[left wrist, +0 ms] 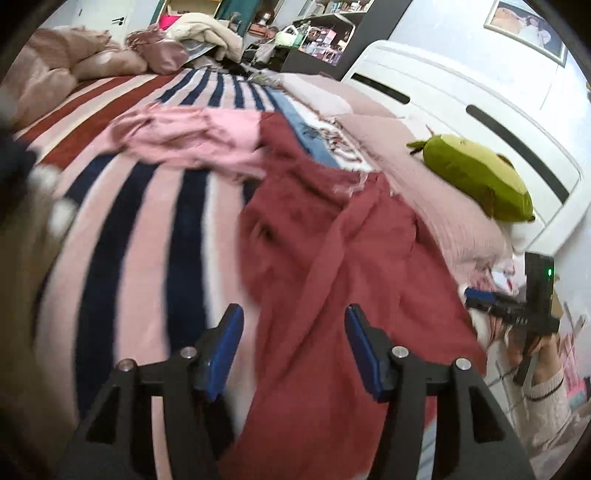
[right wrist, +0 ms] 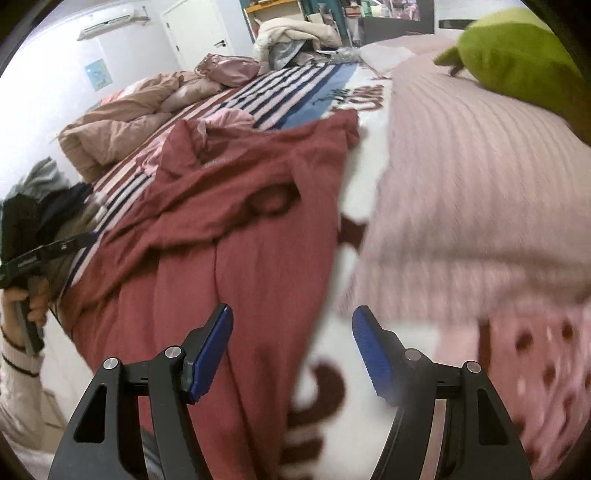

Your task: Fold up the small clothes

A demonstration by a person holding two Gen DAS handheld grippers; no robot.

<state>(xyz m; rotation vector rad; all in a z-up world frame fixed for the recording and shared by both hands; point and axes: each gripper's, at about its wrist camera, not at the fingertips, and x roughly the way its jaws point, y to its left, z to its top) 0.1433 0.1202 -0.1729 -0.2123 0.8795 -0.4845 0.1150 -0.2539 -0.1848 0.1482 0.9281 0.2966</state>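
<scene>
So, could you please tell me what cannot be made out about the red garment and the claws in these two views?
- Red garment: near end cut off by the bottom edge in both views; its type is unclear.
- Pink garment: motion-blurred in the left wrist view, mostly hidden behind the red one in the right.
- Left claw and right claw: contact with the cloth is unclear.

A bed under a striped blanket filled the room, with a white headboard against the pale wall, a framed picture above it, a green plush pillow nearby, a white door, an air conditioner, and dark cluttered shelves beyond.
</scene>
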